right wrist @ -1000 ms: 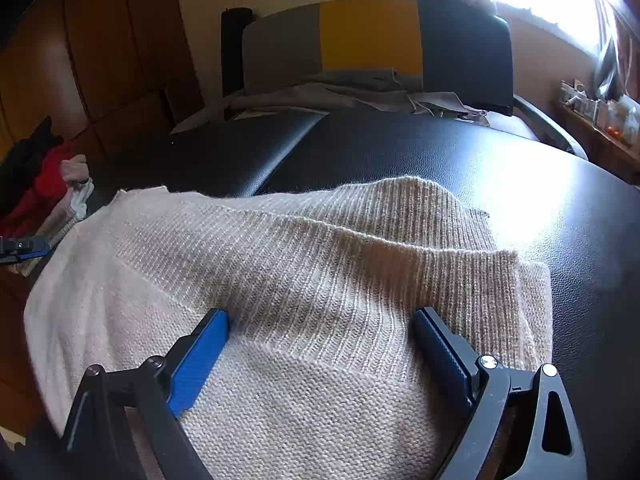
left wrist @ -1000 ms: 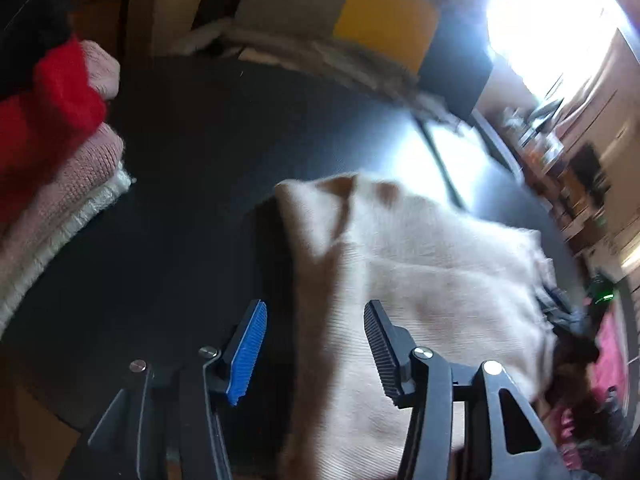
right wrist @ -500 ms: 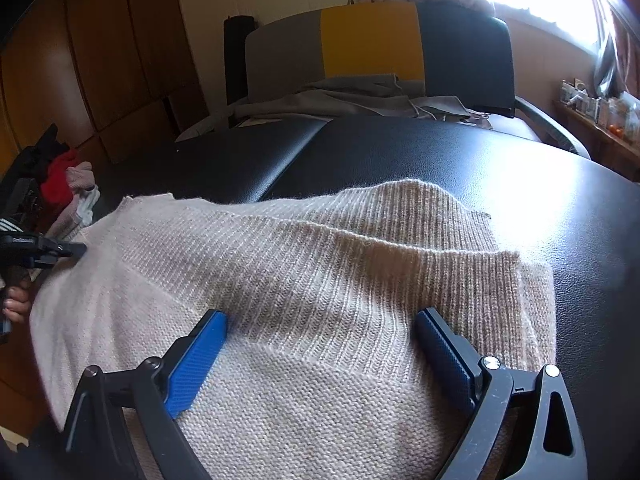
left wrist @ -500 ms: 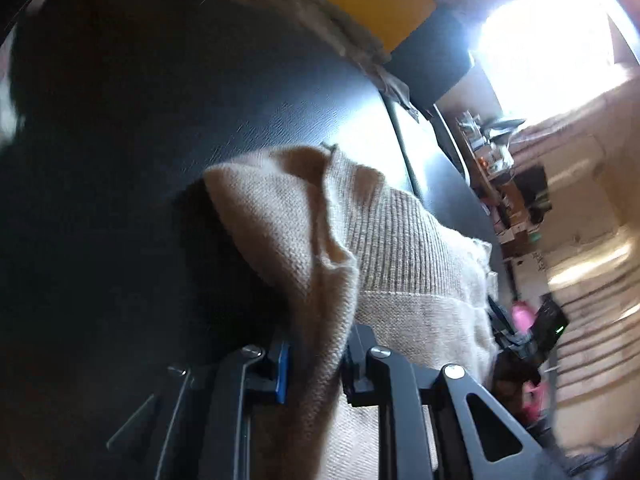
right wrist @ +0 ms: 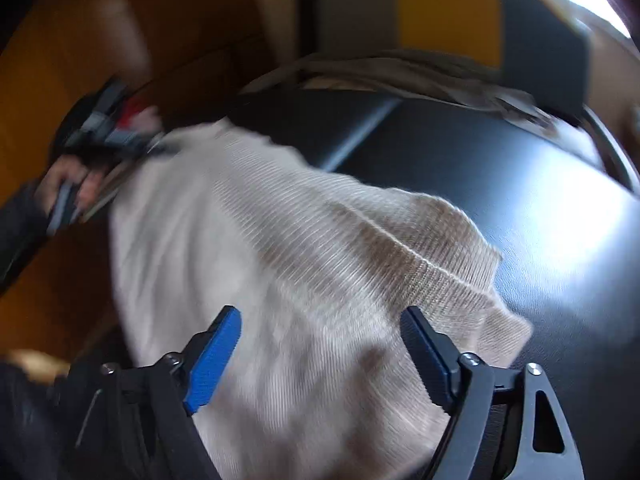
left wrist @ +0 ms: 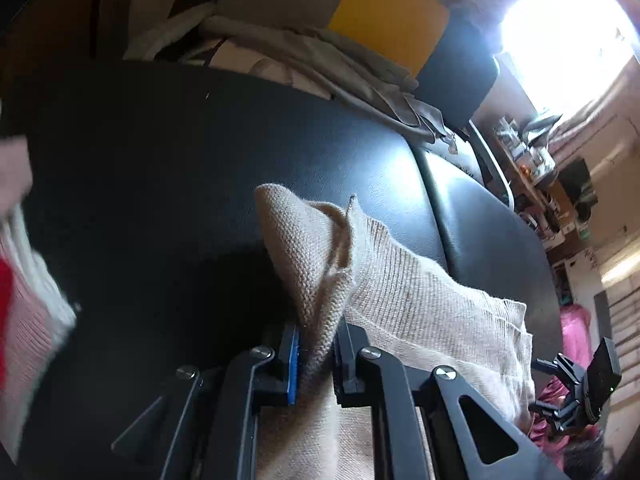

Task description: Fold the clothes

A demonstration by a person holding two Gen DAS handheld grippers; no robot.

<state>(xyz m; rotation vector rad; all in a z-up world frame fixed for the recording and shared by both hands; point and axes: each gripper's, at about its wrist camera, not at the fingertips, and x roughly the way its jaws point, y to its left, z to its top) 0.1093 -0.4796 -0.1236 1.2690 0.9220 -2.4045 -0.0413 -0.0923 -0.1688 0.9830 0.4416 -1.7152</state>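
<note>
A beige knit sweater (left wrist: 420,300) lies on the black padded table (left wrist: 160,180). My left gripper (left wrist: 316,336) is closing and its pads pinch a bunched edge of the sweater, which is raised off the table. In the right wrist view the sweater (right wrist: 300,240) spreads under my right gripper (right wrist: 322,320). Its jaws are closing but stand wide, with the fabric between them and no pad pressing on it. The left gripper (right wrist: 108,132) shows blurred at the sweater's far left corner, held by a hand (right wrist: 68,176).
Folded pink, white and red clothes (left wrist: 24,320) are stacked at the table's left edge. A chair with a grey and yellow back (left wrist: 380,20) stands behind the table, with grey garments (left wrist: 320,60) draped over it. Cluttered shelves (left wrist: 532,160) line the right wall.
The left gripper closed on the sweater's edge and lifted it, moving sideways. The right gripper rose and tilted, its jaws narrowed, and the sweater's left side was pulled up.
</note>
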